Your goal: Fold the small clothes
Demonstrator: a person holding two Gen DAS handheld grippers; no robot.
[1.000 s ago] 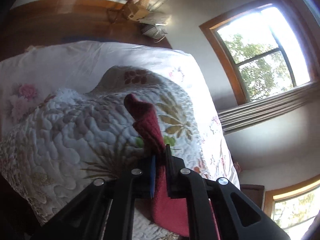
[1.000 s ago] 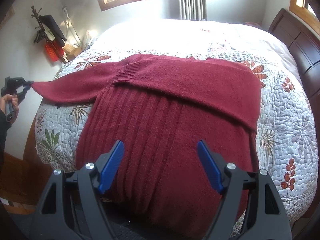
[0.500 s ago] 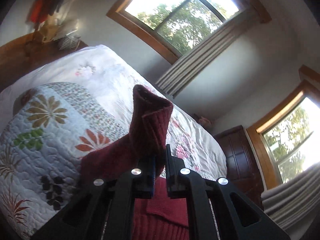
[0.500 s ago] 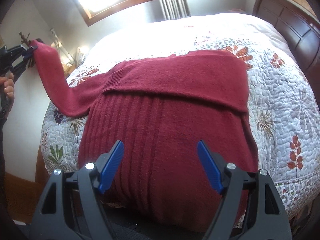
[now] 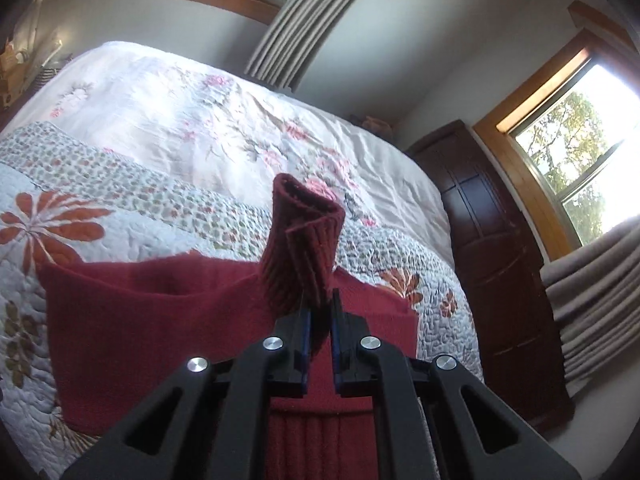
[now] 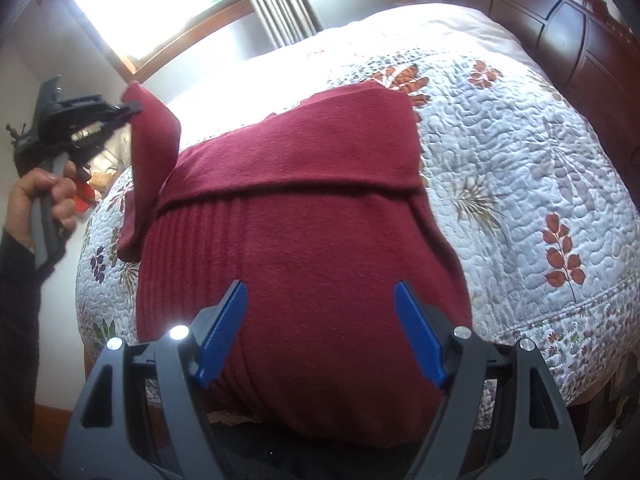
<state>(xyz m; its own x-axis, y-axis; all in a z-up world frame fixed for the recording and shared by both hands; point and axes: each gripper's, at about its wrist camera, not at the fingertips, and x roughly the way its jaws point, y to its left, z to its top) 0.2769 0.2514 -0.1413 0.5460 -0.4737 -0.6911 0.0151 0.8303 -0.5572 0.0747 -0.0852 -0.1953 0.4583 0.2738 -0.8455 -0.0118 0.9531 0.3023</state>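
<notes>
A dark red knitted sweater [image 6: 304,232] lies on the quilted bed [image 6: 520,168], its upper part folded over in a flat band. My left gripper [image 5: 319,304] is shut on the sweater's sleeve cuff [image 5: 304,236], which stands up in front of the jaws. In the right wrist view the left gripper [image 6: 132,110] holds that sleeve [image 6: 154,152] raised above the sweater's left side. My right gripper [image 6: 320,300] hovers open over the sweater's ribbed lower body, with nothing between its blue pads [image 6: 222,332].
A floral quilt [image 5: 120,216] covers the bed, with a pale flowered sheet [image 5: 208,120] beyond it. A dark wooden headboard [image 6: 560,32] stands at the right. Windows with curtains [image 5: 304,20] line the walls. A hand [image 6: 44,196] grips the left tool's handle at the bed's left edge.
The left gripper has lifted the sleeve off the bed's left edge and swung it up and inward over the sweater. The right gripper has stayed open above the lower body.
</notes>
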